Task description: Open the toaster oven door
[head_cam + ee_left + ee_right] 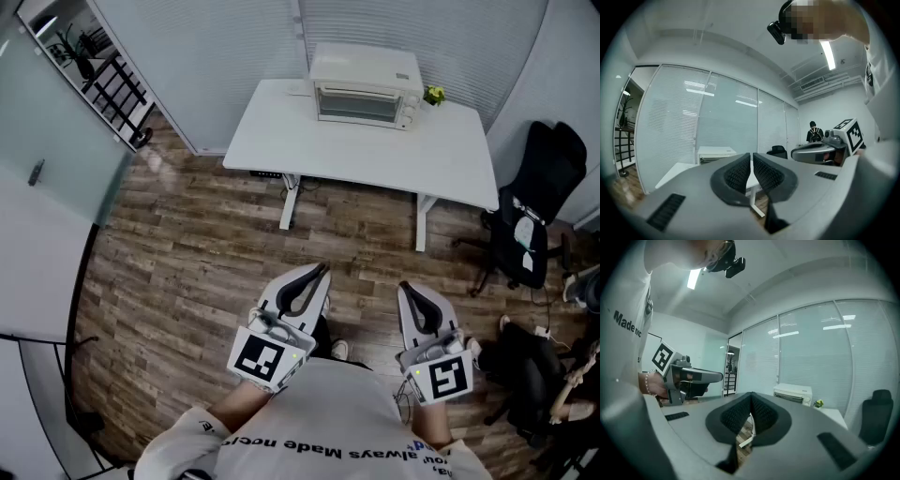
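A white toaster oven [365, 86] stands at the back of a white table [375, 150], its glass door closed. It also shows far off as the toaster oven [715, 153] in the left gripper view and the toaster oven [792, 393] in the right gripper view. My left gripper [321, 271] and right gripper [405, 288] hang close to the person's body over the wooden floor, well short of the table. Both are shut with nothing between the jaws, seen as the left gripper [752, 157] and right gripper [751, 395] in their own views.
A small green plant [434, 95] sits by the oven's right side. A black office chair [539, 211] stands right of the table. Glass partition walls [216, 56] run behind the table. A black rack [112, 84] stands at far left. Wooden floor [206, 244] lies between me and the table.
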A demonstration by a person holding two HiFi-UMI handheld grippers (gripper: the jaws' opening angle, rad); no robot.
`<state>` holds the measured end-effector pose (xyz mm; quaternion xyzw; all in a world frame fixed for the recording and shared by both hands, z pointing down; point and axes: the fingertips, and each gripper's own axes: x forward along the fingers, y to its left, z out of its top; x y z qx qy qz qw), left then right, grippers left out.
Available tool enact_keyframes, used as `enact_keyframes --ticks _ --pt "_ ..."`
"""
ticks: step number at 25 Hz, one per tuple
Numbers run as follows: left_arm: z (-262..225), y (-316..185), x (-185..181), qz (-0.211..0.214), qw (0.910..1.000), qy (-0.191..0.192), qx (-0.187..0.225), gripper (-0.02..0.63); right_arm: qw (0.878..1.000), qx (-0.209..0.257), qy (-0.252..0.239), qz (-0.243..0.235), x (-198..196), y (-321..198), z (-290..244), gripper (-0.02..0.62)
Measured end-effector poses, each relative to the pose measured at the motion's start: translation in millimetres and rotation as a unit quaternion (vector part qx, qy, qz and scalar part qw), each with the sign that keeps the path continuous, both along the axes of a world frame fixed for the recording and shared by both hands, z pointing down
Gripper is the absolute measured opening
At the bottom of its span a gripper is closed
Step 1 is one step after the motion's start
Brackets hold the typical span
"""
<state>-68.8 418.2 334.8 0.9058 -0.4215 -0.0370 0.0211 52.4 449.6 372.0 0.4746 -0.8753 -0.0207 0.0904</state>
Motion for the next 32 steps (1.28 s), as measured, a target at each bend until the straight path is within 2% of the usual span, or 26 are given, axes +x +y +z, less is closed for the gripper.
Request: enact_keyframes --ticks 6,14,32 --pt "0.1 -12.9 1.4 0.002 1.0 0.0 0.001 0.035 1.0 -0.002 -0.016 0.002 2.0 -13.7 -1.5 0.008" --pt "1.5 -54.4 -4.9 0.003 1.0 0.001 -0.006 0.035 1.0 -0.005 -0.019 0.004 -3.6 -54.2 -2.1 0.008" --pt "-2.1 -198.5 -53.8 0.01 0.9998 0.01 -0.01 0.035 1.0 -0.01 -0.01 0.013 -50.2 -195.9 -8.8 0.008"
